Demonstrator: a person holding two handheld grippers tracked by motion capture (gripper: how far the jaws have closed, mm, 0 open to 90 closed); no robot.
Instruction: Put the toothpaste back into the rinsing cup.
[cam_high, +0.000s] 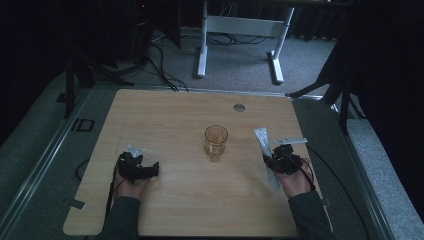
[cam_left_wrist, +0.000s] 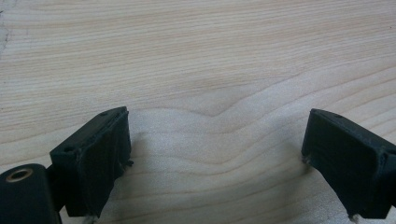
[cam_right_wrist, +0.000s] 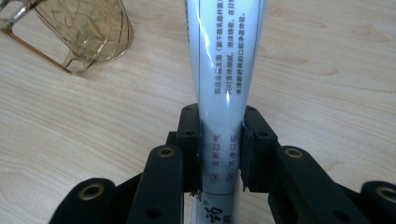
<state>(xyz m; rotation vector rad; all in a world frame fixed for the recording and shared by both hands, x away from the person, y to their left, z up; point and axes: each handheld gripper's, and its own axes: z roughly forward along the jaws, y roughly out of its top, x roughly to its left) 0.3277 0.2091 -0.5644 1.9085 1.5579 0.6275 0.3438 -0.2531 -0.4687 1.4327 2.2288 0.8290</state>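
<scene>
one tube (cam_high: 265, 150), one glass cup (cam_high: 216, 141), two grippers

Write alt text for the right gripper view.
The right gripper is shut on a white toothpaste tube that runs up the frame over a wooden table. An amber glass mug sits at upper left.

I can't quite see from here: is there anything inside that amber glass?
The amber glass looks empty: its ribbed wall and base show through with nothing in them. The white tube sits apart, clamped in the right tongs. The tabletop under the glass is covered.
</scene>
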